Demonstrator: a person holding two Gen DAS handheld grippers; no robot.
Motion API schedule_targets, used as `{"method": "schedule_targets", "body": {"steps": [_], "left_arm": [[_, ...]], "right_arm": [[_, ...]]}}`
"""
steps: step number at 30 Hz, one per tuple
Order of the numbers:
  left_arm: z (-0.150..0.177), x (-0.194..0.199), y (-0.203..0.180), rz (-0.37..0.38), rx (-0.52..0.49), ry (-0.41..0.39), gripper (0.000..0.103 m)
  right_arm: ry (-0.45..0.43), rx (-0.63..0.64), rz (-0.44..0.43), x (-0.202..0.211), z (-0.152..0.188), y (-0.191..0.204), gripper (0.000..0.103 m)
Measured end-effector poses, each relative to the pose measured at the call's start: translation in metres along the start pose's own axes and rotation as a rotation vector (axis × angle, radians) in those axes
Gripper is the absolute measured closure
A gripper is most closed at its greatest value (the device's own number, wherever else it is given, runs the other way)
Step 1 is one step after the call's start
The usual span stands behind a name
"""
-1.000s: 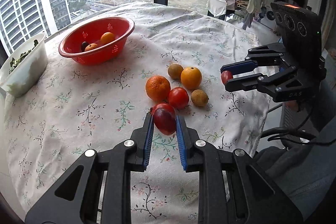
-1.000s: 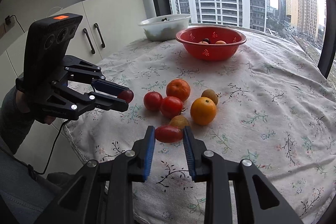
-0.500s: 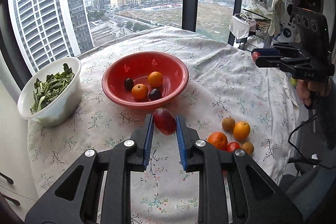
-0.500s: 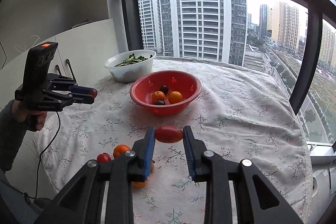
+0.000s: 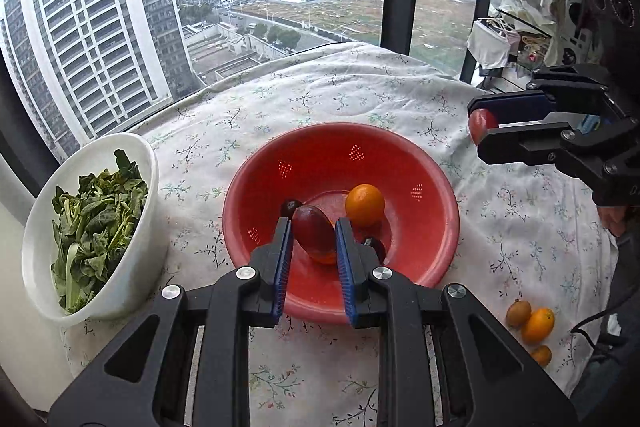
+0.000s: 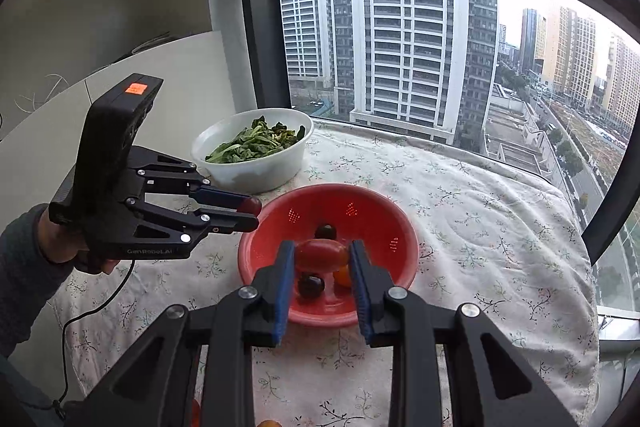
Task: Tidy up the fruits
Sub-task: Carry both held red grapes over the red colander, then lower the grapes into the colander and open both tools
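Note:
My left gripper (image 5: 313,225) is shut on a dark red oval fruit (image 5: 314,239) and hovers over the red colander bowl (image 5: 404,163). An orange (image 5: 365,205) and two dark plums (image 5: 291,206) lie in the bowl. In the right wrist view, my right gripper (image 6: 322,253) is shut on an oblong red tomato (image 6: 320,254), also above the bowl (image 6: 380,211). Each gripper shows in the other's view: the right gripper (image 5: 480,125) beside the bowl's right rim, the left gripper (image 6: 252,213) by its left rim.
A white bowl of leafy greens (image 5: 136,155) stands left of the red bowl on the flowered tablecloth (image 5: 360,95). Loose fruit, a kiwi (image 5: 519,313) and oranges (image 5: 538,325), lies near the table's right edge. Windows run behind the table.
Both grippers have carried their fruits away from the loose pile near the table's edge, rising, and now hang over the red bowl. Both stayed shut throughout.

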State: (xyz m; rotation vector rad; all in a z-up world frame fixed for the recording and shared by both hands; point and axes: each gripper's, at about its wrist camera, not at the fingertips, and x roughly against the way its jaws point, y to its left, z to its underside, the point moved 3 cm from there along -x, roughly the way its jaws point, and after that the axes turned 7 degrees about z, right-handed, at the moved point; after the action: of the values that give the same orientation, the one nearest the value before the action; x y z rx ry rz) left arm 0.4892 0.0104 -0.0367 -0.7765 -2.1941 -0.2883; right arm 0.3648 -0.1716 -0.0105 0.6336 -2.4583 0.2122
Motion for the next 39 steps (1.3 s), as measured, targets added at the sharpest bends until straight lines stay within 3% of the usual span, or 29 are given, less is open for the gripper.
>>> {"method": "schedule_targets", "body": {"steps": [10,18,33,39], "left_arm": [[0.002,-0.057,0.030,-0.008,0.051,0.076,0.083],[0.004,-0.078,0.030,-0.007,0.049,0.107,0.082],[0.009,-0.083,0.019,-0.020,0.052,0.110,0.082],[0.012,-0.081,0.013,-0.035,0.053,0.111,0.082]], "right_arm": [[0.163,0.000,0.001,-0.103,-0.009,-0.004,0.074],[0.239,0.002,0.027,-0.149,-0.004,-0.005,0.074],[0.316,0.021,0.075,-0.181,0.014,-0.004,0.073],[0.308,0.033,0.089,-0.179,0.014,-0.002,0.073]]}}
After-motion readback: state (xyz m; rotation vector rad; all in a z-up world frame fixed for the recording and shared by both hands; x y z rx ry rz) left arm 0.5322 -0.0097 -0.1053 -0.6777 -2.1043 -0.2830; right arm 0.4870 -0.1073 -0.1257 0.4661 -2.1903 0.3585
